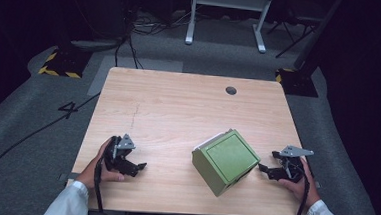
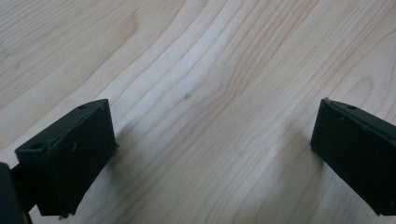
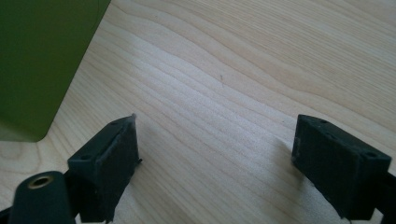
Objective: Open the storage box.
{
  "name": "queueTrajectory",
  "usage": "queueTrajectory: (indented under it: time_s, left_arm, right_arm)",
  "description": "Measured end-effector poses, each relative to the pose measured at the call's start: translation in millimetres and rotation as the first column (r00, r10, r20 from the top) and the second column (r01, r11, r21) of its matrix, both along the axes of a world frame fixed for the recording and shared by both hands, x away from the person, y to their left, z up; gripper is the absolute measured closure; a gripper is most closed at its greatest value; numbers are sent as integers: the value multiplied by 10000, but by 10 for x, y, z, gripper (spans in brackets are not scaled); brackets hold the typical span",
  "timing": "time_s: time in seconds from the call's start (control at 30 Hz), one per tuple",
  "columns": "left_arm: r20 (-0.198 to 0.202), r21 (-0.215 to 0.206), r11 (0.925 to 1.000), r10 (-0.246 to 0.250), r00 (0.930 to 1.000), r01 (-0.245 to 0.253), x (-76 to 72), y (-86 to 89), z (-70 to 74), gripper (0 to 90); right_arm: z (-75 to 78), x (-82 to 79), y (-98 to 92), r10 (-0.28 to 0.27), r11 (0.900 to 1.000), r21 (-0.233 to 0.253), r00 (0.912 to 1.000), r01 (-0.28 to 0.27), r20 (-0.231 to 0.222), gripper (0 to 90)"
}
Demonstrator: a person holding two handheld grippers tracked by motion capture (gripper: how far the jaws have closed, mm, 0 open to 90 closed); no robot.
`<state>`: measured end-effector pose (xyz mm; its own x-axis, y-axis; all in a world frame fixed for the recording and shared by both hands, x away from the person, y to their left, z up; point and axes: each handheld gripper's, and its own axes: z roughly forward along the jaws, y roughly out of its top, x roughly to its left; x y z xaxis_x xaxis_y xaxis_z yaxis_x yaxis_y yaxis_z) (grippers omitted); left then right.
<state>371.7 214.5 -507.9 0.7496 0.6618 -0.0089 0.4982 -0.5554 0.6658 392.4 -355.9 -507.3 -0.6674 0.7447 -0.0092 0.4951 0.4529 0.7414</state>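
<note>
A green box (image 1: 225, 160) with a white back edge sits on the wooden table (image 1: 178, 112), near the front right. My left gripper (image 1: 134, 166) rests at the front left, held by a hand, its jaws wide apart over bare wood (image 2: 215, 126). My right gripper (image 1: 267, 170) lies just right of the box, also open, nothing between its jaws (image 3: 215, 140). In the right gripper view the green box (image 3: 42, 60) stands at the upper left, clear of the jaws.
A round cable hole (image 1: 231, 90) is set in the table's far right part. Beyond the table are a grey floor with cables (image 1: 37, 128), a white desk frame (image 1: 229, 14) and yellow-black striped stand bases (image 1: 61, 62).
</note>
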Motion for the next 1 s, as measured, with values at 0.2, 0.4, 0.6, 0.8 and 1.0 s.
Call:
queueTrajectory:
  time_s: [0.2, 0.4, 0.6, 0.8, 1.0]
  left_arm:
    - [-31, 100, 9999, -120, 9999, 121, 79, -88, 17, 41]
    - [-46, -642, 9962, -596, 9982, 592, 165, -241, 165, 203]
    - [496, -1389, 9739, -1742, 9835, 1795, 249, -692, 425, 295]
    - [938, -1605, 9590, -2209, 9708, 2338, 376, -1028, 561, 321]
    - [1152, -2029, 9498, -2182, 9691, 2380, 531, -1241, 614, 319]
  right_arm:
    - [0, 0, 0, -3, 10000, 0, 10000, 3, 0, 145]
    - [0, 1, 1, -7, 10000, -4, 10000, 7, 0, 145]
    - [0, 1, 2, -11, 10000, -1, 10000, 11, -5, 145]
    - [1, 0, 1, -16, 10000, -13, 10000, 16, 2, 145]
    - [1, -1, 1, -19, 10000, -10, 10000, 19, -1, 145]
